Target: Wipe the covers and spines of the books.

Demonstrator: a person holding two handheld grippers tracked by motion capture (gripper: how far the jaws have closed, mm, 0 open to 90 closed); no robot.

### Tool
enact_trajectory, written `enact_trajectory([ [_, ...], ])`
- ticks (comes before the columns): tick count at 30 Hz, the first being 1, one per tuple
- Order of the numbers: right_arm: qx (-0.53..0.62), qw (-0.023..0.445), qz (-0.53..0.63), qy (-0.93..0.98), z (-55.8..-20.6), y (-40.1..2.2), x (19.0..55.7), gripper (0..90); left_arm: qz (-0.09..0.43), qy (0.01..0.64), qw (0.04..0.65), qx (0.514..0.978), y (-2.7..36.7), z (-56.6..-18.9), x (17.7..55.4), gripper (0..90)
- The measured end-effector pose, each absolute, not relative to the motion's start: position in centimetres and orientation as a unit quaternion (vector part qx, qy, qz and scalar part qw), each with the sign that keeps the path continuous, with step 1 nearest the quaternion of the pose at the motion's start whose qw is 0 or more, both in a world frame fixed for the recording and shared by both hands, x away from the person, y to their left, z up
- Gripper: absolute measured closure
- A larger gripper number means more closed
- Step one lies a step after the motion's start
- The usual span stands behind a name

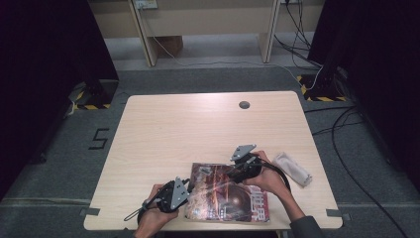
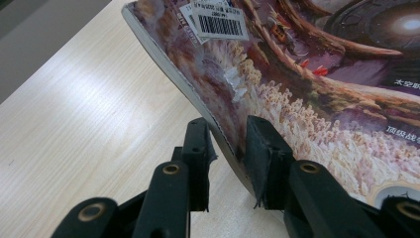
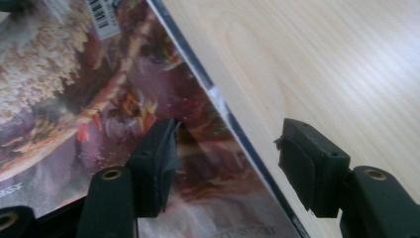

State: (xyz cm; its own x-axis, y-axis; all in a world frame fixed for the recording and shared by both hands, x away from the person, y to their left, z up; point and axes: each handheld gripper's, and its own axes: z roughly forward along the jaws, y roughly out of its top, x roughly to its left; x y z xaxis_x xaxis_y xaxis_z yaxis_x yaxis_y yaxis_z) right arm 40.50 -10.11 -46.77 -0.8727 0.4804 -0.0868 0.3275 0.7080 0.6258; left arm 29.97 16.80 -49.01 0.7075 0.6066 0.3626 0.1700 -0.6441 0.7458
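The left gripper (image 1: 184,190) has its fingers (image 2: 198,148) pinching the edge of a magazine (image 1: 228,194), one finger under the cover side and one on top, and that edge is lifted off the tabletop (image 1: 198,129) and bowed upward between them. It looks like a steadying hold, keeping the magazine from sliding while the other hand works. The right gripper (image 1: 236,171) hovers over the opposite long edge, its fingers (image 3: 158,158) spread wide and pressing on nothing: one sits above the glossy cover, the other out past the edge above bare wood, so the edge runs between them. My guess is they are lining up to nip that side, perhaps to open or turn the magazine.

Beyond the right fingers, off to the side, a small clear wrapped packet (image 1: 293,169) lies alone. The tabletop is pale wood grain with a round cable hole (image 1: 244,104) near the far edge. Around it is grey carpet, cables trailing at the right, black curtains on both sides and yellow-black hazard tape at the stand feet.
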Motion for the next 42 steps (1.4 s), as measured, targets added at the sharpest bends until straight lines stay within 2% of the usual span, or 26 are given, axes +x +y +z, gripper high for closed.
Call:
enact_trajectory([
  [5, 0.198, 0.122, 0.303, 0.924, -46.9, -9.8, 40.3, 45.5, 0.309, 0.227, 0.354, 0.853, 16.8, -49.0, 30.0, 71.1],
  [13, 0.142, 0.122, 0.29, 0.938, -45.9, -10.4, 39.5, 61.3, 0.313, 0.222, 0.342, 0.858, 16.4, -49.4, 30.1, 72.1],
  [23, 0.118, 0.091, 0.295, 0.944, -46.0, -10.4, 39.8, 65.0, 0.319, 0.214, 0.338, 0.859, 16.3, -49.4, 30.1, 72.6],
  [28, 0.112, 0.1, 0.286, 0.946, -45.8, -10.0, 39.6, 66.4, 0.32, 0.216, 0.337, 0.859, 16.3, -49.5, 30.1, 72.6],
  [37, 0.093, 0.132, 0.258, 0.953, -44.1, -9.5, 37.0, 76.7, 0.31, 0.228, 0.334, 0.86, 16.3, -49.9, 30.7, 72.1],
  [42, 0.084, 0.142, 0.241, 0.956, -43.9, -9.0, 36.5, 78.3, 0.305, 0.232, 0.335, 0.861, 16.3, -50.2, 31.0, 70.7],
])
